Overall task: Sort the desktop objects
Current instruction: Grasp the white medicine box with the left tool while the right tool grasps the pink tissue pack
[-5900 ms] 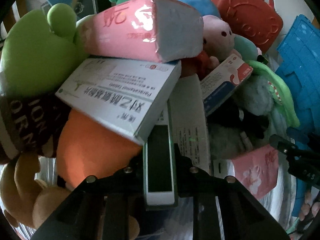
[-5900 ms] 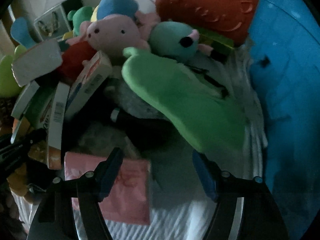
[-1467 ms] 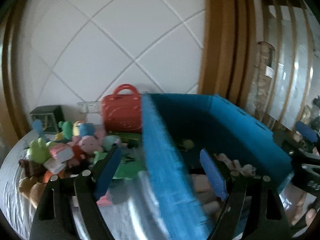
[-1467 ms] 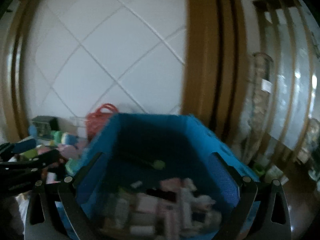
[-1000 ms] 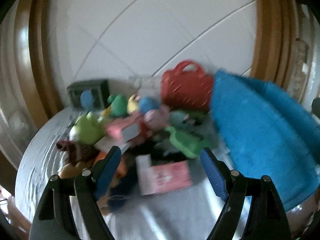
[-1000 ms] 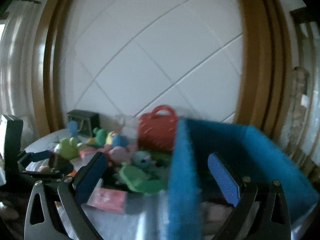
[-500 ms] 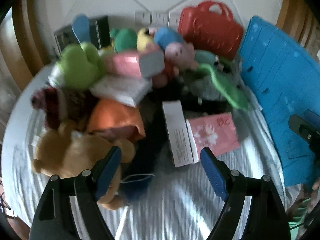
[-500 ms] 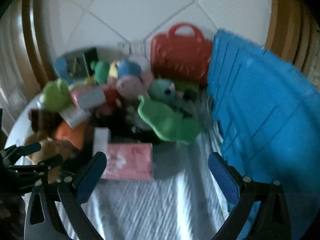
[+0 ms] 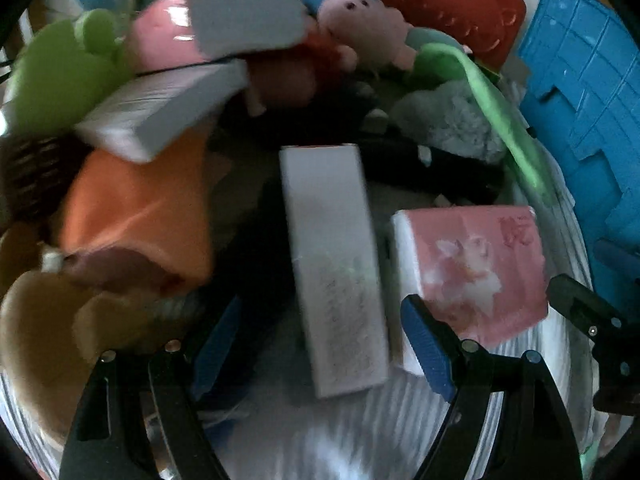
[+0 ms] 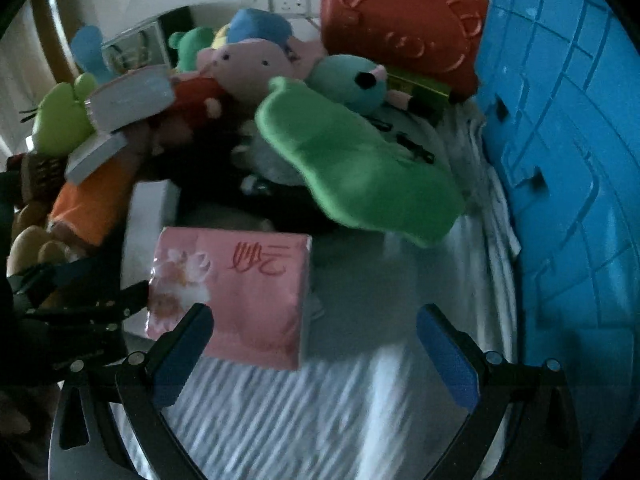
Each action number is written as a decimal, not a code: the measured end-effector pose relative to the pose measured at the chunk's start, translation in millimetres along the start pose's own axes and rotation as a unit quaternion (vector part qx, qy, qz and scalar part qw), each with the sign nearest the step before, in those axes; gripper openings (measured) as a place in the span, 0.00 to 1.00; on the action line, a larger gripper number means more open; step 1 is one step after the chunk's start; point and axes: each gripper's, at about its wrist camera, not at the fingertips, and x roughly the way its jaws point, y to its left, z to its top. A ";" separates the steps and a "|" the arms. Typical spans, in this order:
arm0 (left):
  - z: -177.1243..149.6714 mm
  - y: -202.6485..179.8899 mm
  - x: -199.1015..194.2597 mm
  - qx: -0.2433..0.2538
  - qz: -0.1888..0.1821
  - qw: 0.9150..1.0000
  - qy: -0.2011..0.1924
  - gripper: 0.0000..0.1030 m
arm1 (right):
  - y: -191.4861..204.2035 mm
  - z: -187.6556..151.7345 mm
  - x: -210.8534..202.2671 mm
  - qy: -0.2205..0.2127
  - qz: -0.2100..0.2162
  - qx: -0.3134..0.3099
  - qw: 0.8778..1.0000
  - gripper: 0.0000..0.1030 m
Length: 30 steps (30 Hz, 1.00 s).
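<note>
Desktop objects lie heaped beside the blue crate (image 10: 568, 184). Left gripper (image 9: 320, 344), wide and empty, straddles the white box (image 9: 332, 256); right gripper (image 10: 316, 344), likewise wide, nears the pink tissue pack (image 10: 236, 292). Next: close on each.

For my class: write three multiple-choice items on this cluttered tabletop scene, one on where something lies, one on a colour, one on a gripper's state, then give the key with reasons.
1. Where does the pink tissue pack lie relative to the long white box in the left wrist view?
A. to its right
B. on top of it
C. to its left

2. What colour is the handled case at the back?
A. yellow
B. red
C. black

3. How is the left gripper?
A. shut on a toy
B. shut on the box
C. open

Key: A, the pack sits right of the box; B, the case is plainly red; C, the jaws stand apart, pressing nothing.
</note>
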 end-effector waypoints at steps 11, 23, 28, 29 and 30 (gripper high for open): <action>-23.1 7.7 13.6 -0.006 0.002 0.999 0.039 0.40 | -5.6 7.7 24.0 0.029 0.017 0.002 0.999 1.00; -78.9 12.1 -2.4 -0.030 0.014 0.999 0.043 0.40 | -1.0 -31.1 31.0 0.075 0.113 0.016 0.991 1.00; -103.8 27.1 -13.7 -0.071 0.043 0.996 0.029 0.40 | 34.4 -35.1 20.0 0.066 0.214 -0.025 0.974 1.00; -109.2 30.5 -13.0 -0.080 0.048 0.995 0.029 0.40 | 42.0 -36.1 14.4 0.062 0.230 -0.038 0.970 1.00; -111.5 31.7 -11.8 -0.085 0.049 0.995 0.027 0.40 | 48.7 -37.5 7.4 0.053 0.236 -0.057 0.969 1.00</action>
